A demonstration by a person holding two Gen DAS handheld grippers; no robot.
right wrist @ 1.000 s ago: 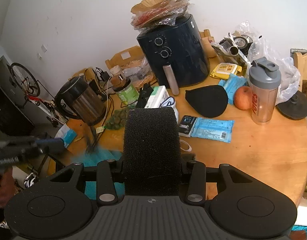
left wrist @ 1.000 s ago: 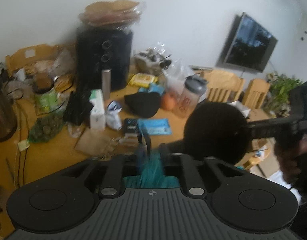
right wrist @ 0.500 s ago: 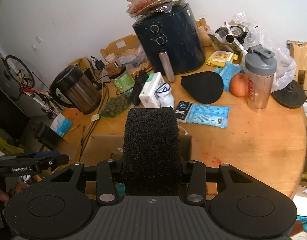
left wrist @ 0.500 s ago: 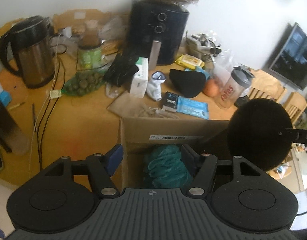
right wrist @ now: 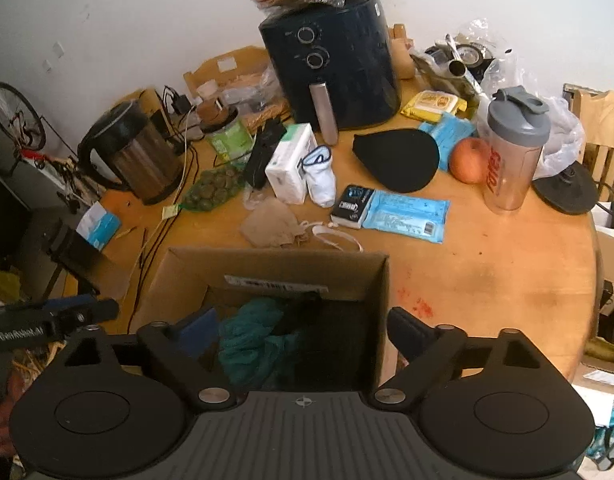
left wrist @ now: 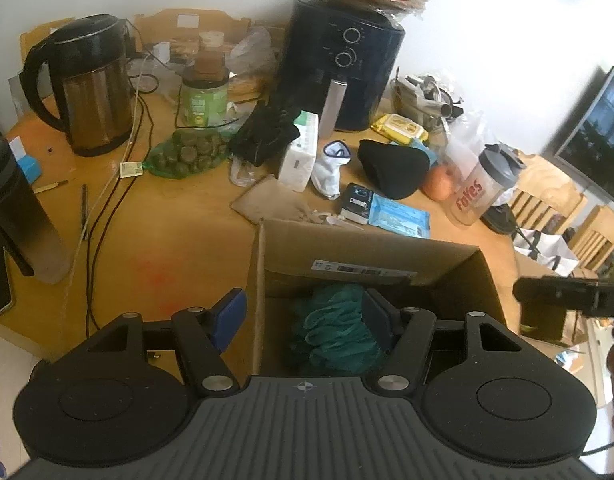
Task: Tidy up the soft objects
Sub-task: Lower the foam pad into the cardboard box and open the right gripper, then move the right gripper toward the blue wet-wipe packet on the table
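Observation:
An open cardboard box [left wrist: 363, 248] [right wrist: 275, 264] stands on the near edge of the wooden table. A teal mesh pouf [left wrist: 335, 332] [right wrist: 251, 336] lies inside it. My left gripper [left wrist: 303, 316] hangs open over the box's left wall, one finger outside and one beside the pouf, pressing nothing. My right gripper [right wrist: 301, 330] is above the box; its jaws are opening with nothing between the pads. Next to the pouf is a dark mass [right wrist: 327, 340] in shadow, hard to make out. Further back on the table lie a black soft pad [right wrist: 395, 164] and a white sock [right wrist: 319, 176].
Behind the box stand a black air fryer [right wrist: 331, 68], a kettle [left wrist: 95, 88], a shaker bottle [right wrist: 515, 148], an apple [right wrist: 469, 160] and a blue wipes pack [right wrist: 403, 216]. Cables [left wrist: 107, 208] trail across the left of the table. Wooden chairs [left wrist: 547, 196] stand at the right.
The right gripper has spread wide and the black foam block is gone from its jaws. The left gripper let go of the teal pouf, which now lies in the box, and tipped downward.

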